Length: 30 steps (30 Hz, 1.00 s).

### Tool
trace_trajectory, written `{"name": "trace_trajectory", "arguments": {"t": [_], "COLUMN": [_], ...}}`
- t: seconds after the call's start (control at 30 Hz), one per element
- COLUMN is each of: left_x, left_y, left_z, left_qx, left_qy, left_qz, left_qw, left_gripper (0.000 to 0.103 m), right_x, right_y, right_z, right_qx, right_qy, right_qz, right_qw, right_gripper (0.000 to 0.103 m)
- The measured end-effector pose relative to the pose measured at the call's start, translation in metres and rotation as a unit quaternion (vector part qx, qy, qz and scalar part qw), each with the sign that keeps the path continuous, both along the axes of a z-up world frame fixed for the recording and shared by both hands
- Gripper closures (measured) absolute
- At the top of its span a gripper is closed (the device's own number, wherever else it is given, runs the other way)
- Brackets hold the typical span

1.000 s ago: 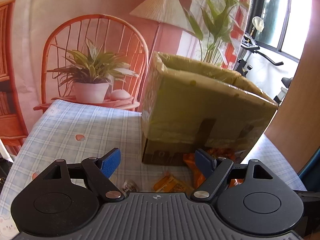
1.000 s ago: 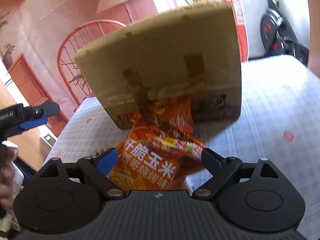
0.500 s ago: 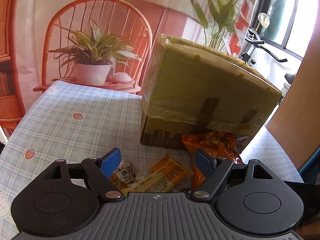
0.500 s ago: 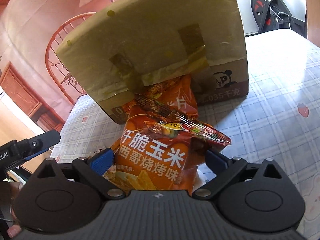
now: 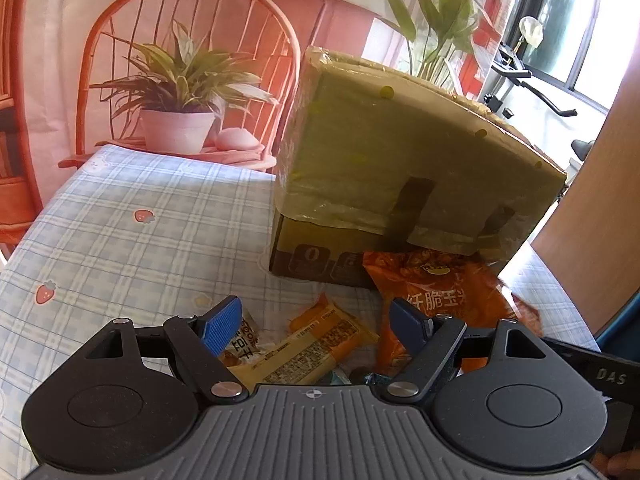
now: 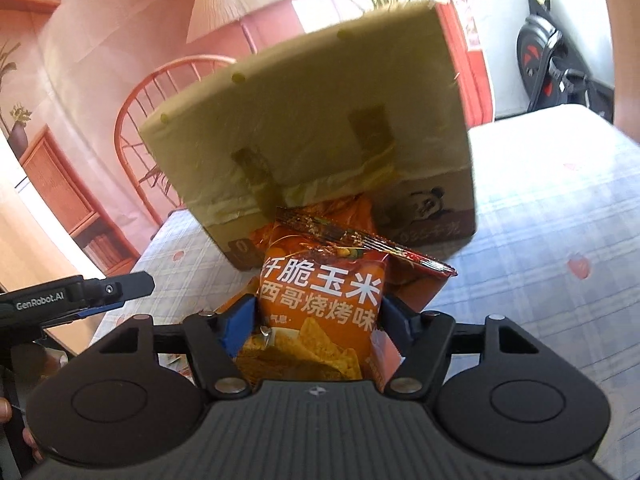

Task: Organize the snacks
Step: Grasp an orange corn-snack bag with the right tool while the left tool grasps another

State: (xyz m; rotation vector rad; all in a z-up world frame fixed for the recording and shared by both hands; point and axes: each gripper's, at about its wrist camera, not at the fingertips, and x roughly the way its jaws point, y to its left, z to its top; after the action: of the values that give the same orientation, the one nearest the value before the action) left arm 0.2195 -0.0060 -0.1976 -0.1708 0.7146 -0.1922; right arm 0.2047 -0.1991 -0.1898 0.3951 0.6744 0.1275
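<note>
Orange chip bag [image 6: 320, 300] upright, long axis vertical, text facing camera

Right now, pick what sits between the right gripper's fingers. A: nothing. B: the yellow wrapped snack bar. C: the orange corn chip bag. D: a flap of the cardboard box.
C: in the right wrist view the orange corn chip bag fills the gap of the right gripper, whose jaws have just been closing, both blue pads against its sides.
</note>
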Motion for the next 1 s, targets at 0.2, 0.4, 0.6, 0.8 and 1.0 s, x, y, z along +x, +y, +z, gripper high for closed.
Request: {"name": "trace_trajectory", "arguments": {"t": [0.2,0.4,0.6,0.8,1.0], "left_x": [0.008,0.027,0.058,0.085,0.098], "left_y": [-0.015,-0.042,-0.073,-0.09,-0.099], "left_z": [-0.002,-0.005,-0.018,-0.035,-0.048], "left_qx": [0.001,-0.001,-0.012,-0.014,-0.018], "left_qy": [0.01,0.022,0.043,0.072,0.086], "left_qz": [-0.022,-0.065,-0.108,-0.121,-0.133], "left_qw": [0.9997,0.9976,0.9932,0.9899,0.9872], "left_gripper": [0.021,0.021,0.021,0.021,0.02], "right_x": [-0.01,-0.013,-0.012,-0.015,-0.019], "right_y": [-0.018,-0.027,-0.031,-0.04,-0.054], "right_z": [0.002,-0.012,-0.024,-0.031,-0.04], "right_qx": [-0.036,-0.105,-0.13,-0.125,-0.098], "right_qy": [-0.02,-0.024,-0.026,-0.028,-0.021], "right_qz": [-0.021,-0.024,-0.019,-0.023,-0.035], "right_qw": [0.999,0.994,0.991,0.991,0.994], "right_gripper": [0.034,0.034,0.034,0.034,0.034]}}
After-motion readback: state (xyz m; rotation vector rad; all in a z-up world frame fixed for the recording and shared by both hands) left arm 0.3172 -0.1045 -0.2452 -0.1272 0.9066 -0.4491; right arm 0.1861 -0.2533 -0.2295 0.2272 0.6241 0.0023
